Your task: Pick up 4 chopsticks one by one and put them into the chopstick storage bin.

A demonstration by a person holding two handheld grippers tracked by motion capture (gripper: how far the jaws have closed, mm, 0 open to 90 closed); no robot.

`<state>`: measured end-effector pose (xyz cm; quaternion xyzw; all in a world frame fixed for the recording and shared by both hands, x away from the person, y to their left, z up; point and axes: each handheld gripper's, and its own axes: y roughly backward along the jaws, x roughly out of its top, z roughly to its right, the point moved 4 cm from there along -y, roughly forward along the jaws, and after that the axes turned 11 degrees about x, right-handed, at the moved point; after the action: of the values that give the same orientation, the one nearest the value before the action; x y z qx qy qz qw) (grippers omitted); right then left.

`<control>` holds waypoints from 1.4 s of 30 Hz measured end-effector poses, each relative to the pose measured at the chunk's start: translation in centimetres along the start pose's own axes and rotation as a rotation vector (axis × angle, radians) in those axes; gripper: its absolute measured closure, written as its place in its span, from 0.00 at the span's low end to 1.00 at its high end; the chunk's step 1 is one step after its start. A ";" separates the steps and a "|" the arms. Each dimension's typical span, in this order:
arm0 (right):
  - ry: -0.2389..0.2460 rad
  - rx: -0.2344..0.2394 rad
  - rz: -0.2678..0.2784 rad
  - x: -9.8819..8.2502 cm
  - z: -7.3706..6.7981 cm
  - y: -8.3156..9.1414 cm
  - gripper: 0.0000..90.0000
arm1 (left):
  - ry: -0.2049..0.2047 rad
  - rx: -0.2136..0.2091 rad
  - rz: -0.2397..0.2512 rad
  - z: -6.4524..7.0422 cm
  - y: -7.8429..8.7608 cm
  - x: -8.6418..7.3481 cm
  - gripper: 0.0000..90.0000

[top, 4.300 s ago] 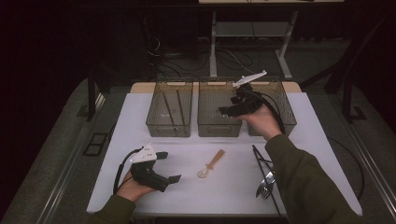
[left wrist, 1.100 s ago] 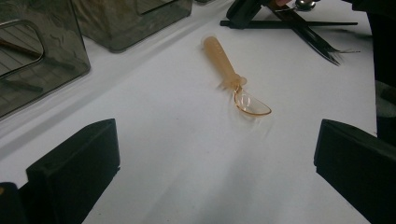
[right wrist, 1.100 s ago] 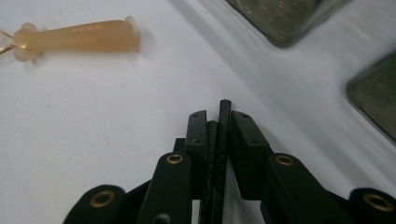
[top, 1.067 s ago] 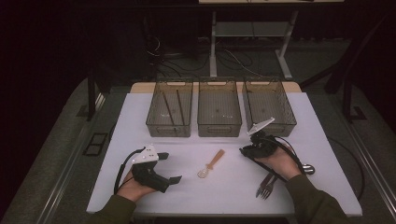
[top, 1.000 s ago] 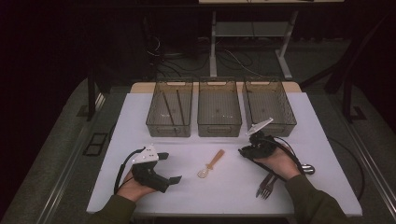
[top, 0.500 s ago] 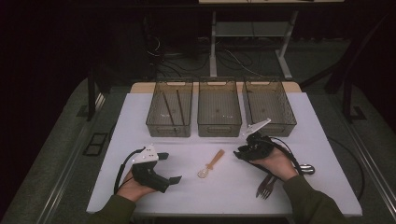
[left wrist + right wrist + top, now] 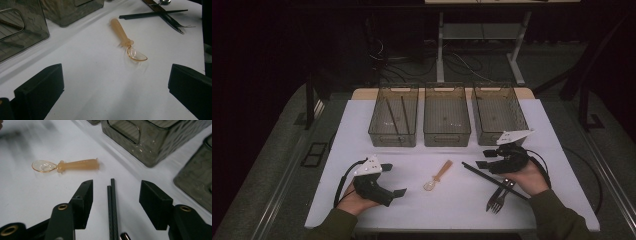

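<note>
The right gripper (image 7: 115, 202), jaws just opening, straddled the pair of black chopsticks (image 7: 112, 207) on the table; closing on them seemed next.

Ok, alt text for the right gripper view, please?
The right hand-held gripper has its jaws open either side of a pair of black chopsticks lying on the white table. A translucent orange plastic spoon lies beyond, beside smoky plastic bins.

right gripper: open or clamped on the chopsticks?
Open. In the right gripper view the right gripper has just been opening; the black chopsticks lie on the table between its jaws, a gap on each side.
</note>
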<state>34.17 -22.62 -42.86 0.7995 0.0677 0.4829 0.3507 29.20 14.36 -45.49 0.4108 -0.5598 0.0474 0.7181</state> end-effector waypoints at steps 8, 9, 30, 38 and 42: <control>-0.004 -0.004 0.022 -1.9 -0.2 1.7 0.48 | -0.005 0.003 0.000 0.0 -0.1 0.0 0.00; -0.004 -0.004 0.022 -1.9 -0.2 1.7 0.48 | -0.005 0.003 0.000 0.0 -0.1 0.0 0.00; -0.038 -0.013 -0.012 -7.0 -1.1 5.2 0.79 | 0.004 0.020 -0.008 0.1 0.1 0.0 0.00; -0.027 -0.058 -0.082 -8.9 -0.9 5.7 0.85 | 0.001 0.025 -0.013 0.3 0.0 0.0 0.00; -0.037 -0.061 -0.102 -9.8 -0.6 6.0 0.87 | 0.005 0.026 -0.013 0.3 0.0 0.0 0.00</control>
<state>27.13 -31.18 -46.01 0.7928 0.0869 0.4514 0.4003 28.96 14.20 -45.51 0.4234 -0.5545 0.0511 0.7146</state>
